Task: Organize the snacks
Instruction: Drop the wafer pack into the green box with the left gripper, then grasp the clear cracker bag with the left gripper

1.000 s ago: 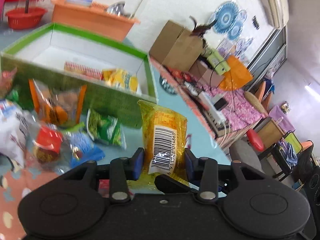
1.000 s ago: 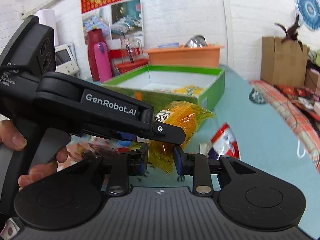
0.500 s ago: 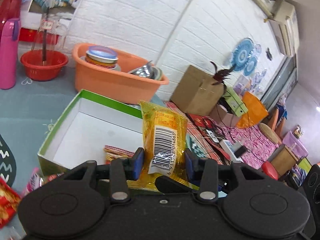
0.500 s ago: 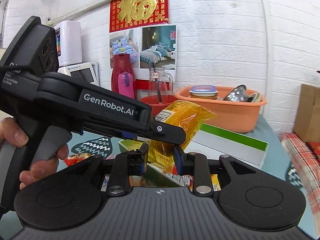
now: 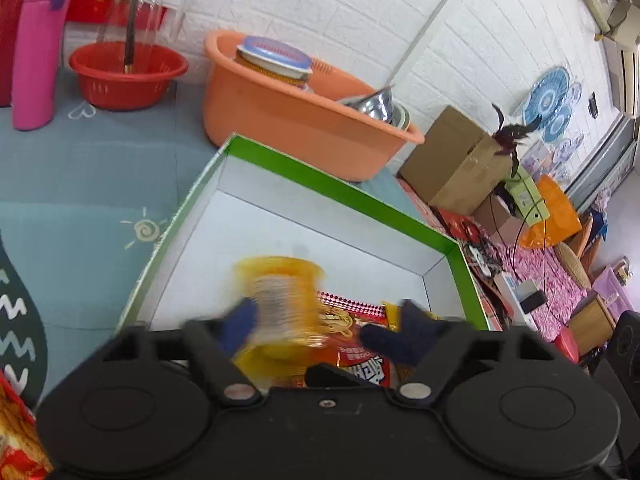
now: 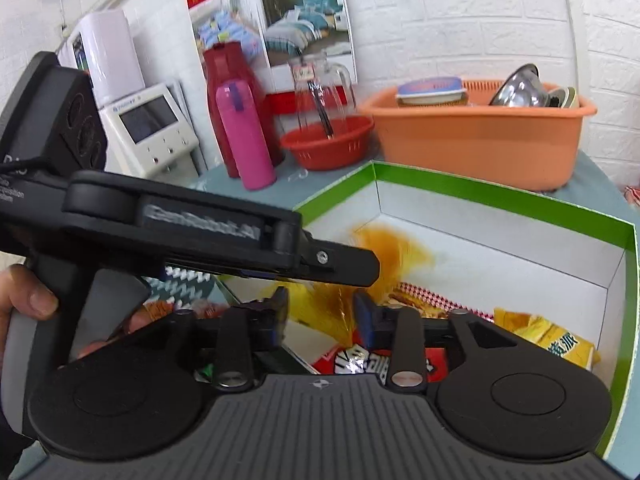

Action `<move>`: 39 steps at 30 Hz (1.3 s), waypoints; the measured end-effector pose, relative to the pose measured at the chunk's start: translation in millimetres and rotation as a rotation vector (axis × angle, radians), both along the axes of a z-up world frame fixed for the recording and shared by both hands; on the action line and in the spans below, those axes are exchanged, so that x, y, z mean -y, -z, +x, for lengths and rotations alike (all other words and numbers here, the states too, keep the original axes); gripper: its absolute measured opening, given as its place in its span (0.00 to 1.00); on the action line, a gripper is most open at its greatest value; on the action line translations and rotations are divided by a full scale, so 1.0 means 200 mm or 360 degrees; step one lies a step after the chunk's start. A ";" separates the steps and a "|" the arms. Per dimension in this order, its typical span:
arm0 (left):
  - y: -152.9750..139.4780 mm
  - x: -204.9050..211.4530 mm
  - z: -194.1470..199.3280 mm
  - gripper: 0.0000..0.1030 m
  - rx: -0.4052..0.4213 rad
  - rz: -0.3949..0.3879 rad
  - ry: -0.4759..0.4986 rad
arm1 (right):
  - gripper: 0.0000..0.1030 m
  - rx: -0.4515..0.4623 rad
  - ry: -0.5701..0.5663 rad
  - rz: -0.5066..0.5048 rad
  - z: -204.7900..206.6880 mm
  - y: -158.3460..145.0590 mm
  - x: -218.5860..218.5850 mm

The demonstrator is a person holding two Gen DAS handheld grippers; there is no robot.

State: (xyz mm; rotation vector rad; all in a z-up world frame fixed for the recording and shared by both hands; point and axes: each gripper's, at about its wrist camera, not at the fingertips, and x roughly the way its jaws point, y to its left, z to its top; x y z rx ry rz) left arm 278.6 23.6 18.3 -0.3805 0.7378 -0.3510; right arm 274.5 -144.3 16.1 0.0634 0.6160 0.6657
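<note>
Table [image 5: 80,184]: blue-grey cover with a printed sun spiral and heart outline; a dark zigzag patch at its left edge.

On it:
- Box [image 5: 340,196], green rim, white inside, open top, near the middle.
- Orange tub [image 5: 288,120], just behind the box.
- Red basket [image 5: 124,80], left of the tub, by the wall.
- Pink bottle [image 5: 34,48], upright, left of the basket.
- Dark red flask [image 6: 228,92], upright, just behind the bottle.
- Snack packet [image 5: 16,432], orange and red, at the near left edge; probably lying flat, mostly cut off.
</note>
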 end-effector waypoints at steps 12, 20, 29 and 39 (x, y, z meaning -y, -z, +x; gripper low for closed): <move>-0.19 -0.11 -0.71 1.00 0.0182 0.0022 -0.0104 | 1.00 0.0339 0.0023 -0.0096 -0.52 -0.21 0.13; 0.00 -0.30 -1.08 1.00 0.0072 0.0071 -0.0380 | 1.00 0.0278 -0.0114 -0.0028 -0.86 -0.13 0.11; 0.11 -0.49 -1.18 1.00 0.0011 0.0038 -0.0570 | 1.00 0.0098 -0.0301 -0.0010 -1.03 -0.01 -0.09; 0.17 -0.66 -1.27 1.00 0.0005 -0.0107 -0.0654 | 1.00 0.0005 -0.0361 -0.0058 -0.92 0.10 -0.38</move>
